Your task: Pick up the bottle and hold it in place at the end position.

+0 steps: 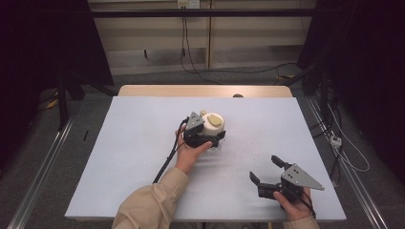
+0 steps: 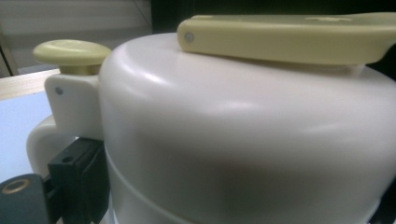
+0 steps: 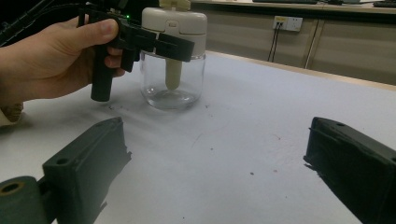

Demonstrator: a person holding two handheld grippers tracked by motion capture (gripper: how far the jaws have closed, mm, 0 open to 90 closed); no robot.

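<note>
A clear glass jar [image 3: 172,85] with a cream lid [image 3: 175,22] stands near the middle of the table [image 1: 213,125]. My left gripper [image 1: 210,138] is shut on that lid, with one black jaw across its front [image 3: 173,46]. In the left gripper view the lid [image 2: 243,130] sits between the jaws, with a pale green knob [image 2: 70,52] at its left and a flat green lever [image 2: 289,37] on top. My right gripper [image 1: 265,168] rests at the front right, open with nothing between its fingers [image 3: 224,163].
A white cover [image 1: 143,143] lies over the table, and a wooden strip [image 1: 205,90] shows at the far edge. Small dark specks [image 3: 252,173] dot the cover ahead of the right gripper. Cables [image 1: 191,62] run across the floor behind.
</note>
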